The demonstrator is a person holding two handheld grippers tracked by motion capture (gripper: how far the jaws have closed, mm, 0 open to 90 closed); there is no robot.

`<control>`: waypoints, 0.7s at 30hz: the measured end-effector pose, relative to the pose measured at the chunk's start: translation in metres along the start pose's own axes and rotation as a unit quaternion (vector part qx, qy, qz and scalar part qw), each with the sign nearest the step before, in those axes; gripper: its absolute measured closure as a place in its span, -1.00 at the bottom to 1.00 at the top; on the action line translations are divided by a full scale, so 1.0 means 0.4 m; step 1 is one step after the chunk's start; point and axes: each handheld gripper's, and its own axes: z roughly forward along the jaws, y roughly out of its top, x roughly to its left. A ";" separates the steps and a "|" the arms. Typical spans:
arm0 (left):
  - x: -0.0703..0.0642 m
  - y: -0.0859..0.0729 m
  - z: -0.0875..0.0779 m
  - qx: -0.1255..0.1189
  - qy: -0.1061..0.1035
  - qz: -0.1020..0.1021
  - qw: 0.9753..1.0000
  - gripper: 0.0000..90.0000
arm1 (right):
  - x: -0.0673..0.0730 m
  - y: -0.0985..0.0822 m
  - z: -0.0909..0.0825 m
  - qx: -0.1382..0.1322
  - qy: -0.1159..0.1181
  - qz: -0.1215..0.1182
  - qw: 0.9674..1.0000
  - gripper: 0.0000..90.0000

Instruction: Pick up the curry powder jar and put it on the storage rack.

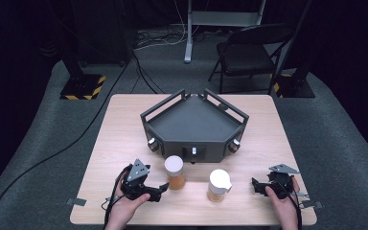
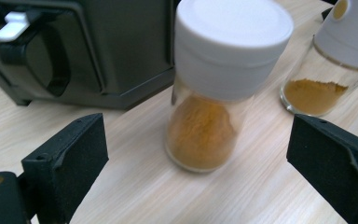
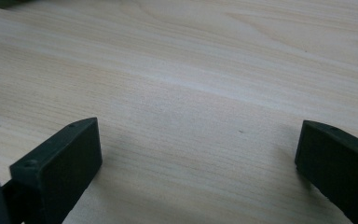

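Two glass spice jars with white lids and orange-brown powder stand on the wooden table (image 1: pixel 124 129). The left jar (image 1: pixel 174 172) (image 2: pixel 214 102) is upright just ahead of my left gripper (image 1: pixel 162 188) (image 2: pixel 200 163), whose jaws stand open on either side of it without touching. The right jar (image 1: pixel 219 184) (image 2: pixel 335 60) has a pour-spout lid and stands between the two hands. My right gripper (image 1: pixel 256 184) (image 3: pixel 196 158) rests low at the table's right front, open, with bare wood between its jaws.
A dark grey tray-like box (image 1: pixel 194 125) with raised rails and front knobs sits at the table's middle back, right behind the jars. Its front face (image 2: pixel 74 51) shows a white lever. A folding chair (image 1: pixel 249 52) stands on the floor beyond the table.
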 end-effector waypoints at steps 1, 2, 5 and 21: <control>-0.002 0.001 0.004 -0.003 -0.002 -0.001 1.000 -0.90 | 0.000 0.000 0.000 0.000 0.000 0.000 1.000 -1.00; -0.002 0.004 0.008 -0.004 -0.004 -0.001 1.000 -0.90 | 0.000 0.000 0.000 0.000 0.000 0.000 1.000 -1.00; -0.005 0.009 0.018 -0.008 -0.007 -0.003 1.000 -0.90 | 0.000 0.000 0.000 0.000 0.000 0.000 1.000 -1.00; -0.016 0.037 0.069 -0.011 -0.012 0.002 1.000 -0.88 | -0.001 0.000 0.000 0.000 0.001 -0.001 1.000 -1.00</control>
